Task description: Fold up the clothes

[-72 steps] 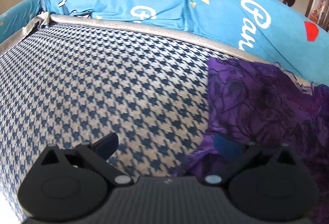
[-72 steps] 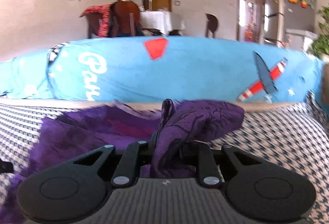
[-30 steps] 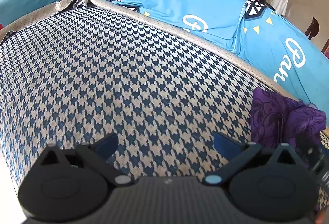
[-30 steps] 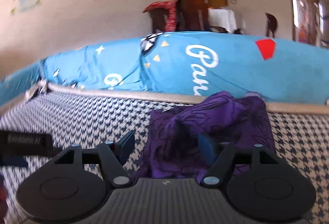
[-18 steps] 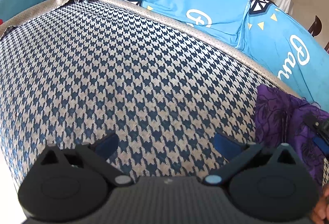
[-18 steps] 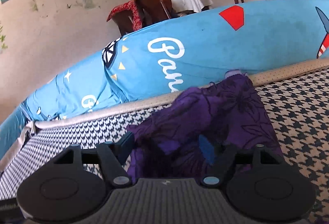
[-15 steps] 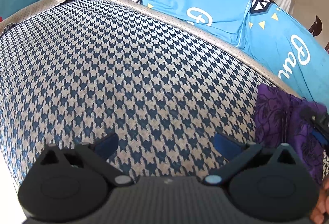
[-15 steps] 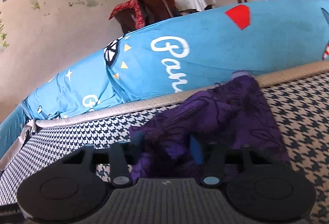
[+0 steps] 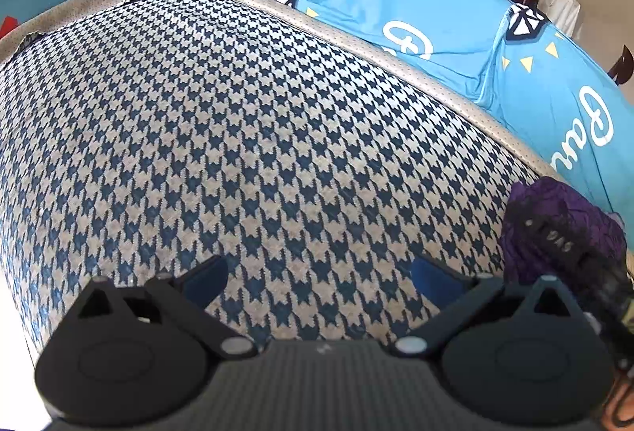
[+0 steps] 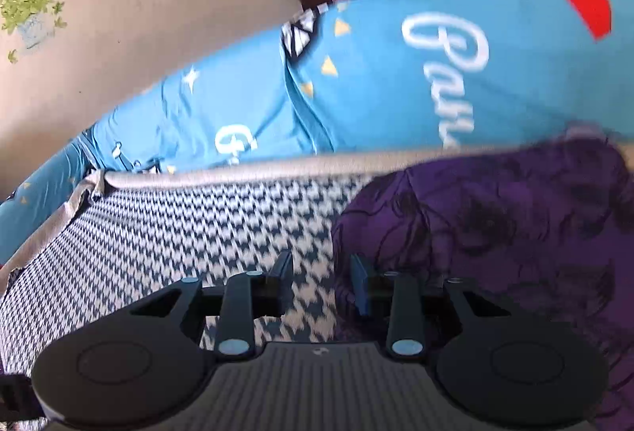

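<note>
Blue cover [image 10: 396, 82] lettering partly readable ("Pa…"). Left gripper [image 9: 319, 276] wide, empty. Right gripper [image 10: 321, 282] narrowing, empty, beside purple cloth [image 10: 495, 233] edge.

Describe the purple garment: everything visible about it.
The purple garment is thin, soft-looking cloth printed with dark flower outlines. It lies bunched and creased on the checked cushion, up against the pale piping below the blue cover. The right tongs are closing at its left edge, whose fold sits against the right-hand finger; no grip shows yet.
</note>
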`<state>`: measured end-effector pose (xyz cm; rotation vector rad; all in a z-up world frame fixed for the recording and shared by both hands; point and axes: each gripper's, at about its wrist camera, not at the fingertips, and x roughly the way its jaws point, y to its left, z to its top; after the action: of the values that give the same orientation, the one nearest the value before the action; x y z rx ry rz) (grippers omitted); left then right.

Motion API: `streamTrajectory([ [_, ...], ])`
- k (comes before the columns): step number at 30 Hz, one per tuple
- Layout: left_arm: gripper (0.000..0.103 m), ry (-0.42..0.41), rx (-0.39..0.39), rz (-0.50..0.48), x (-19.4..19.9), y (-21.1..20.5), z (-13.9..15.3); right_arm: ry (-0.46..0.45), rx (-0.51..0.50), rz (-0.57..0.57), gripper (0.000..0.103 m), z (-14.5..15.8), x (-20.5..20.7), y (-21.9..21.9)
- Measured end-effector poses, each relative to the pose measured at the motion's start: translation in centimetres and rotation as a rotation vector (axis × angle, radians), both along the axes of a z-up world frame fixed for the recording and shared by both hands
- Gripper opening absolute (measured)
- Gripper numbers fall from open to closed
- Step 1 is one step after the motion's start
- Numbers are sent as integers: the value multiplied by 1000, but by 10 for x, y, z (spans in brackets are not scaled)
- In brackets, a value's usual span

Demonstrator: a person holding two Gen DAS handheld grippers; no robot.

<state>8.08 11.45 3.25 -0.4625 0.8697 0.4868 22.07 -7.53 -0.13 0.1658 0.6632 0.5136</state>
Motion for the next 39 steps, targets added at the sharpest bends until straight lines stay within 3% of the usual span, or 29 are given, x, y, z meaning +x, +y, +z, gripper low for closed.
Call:
streamTrajectory([
  [6, 103, 5, 19, -22, 4, -9, -1, -13, 3, 21, 33, 6, -6, -3],
  [16, 103, 31, 54, -83, 6, -27, -8, -48, -20, -32, 40, 31, -48, -50],
  [27, 103, 46, 71, -98, 3, -35, -11, -23, -65, -41, 58, 16, -85, -86],
  [31, 103, 49, 69, -98, 4, -35, -13, -20, -79, -19, 57, 14, -85, -81],
  [35, 103, 45, 59, -93, 4, -33, -13, -6, -70, -10, 39, 12, -86, -75],
  [39, 103, 45, 58, -94, 3, -33, -13, 0, -60, 16, 35, 9, -90, -66],
])
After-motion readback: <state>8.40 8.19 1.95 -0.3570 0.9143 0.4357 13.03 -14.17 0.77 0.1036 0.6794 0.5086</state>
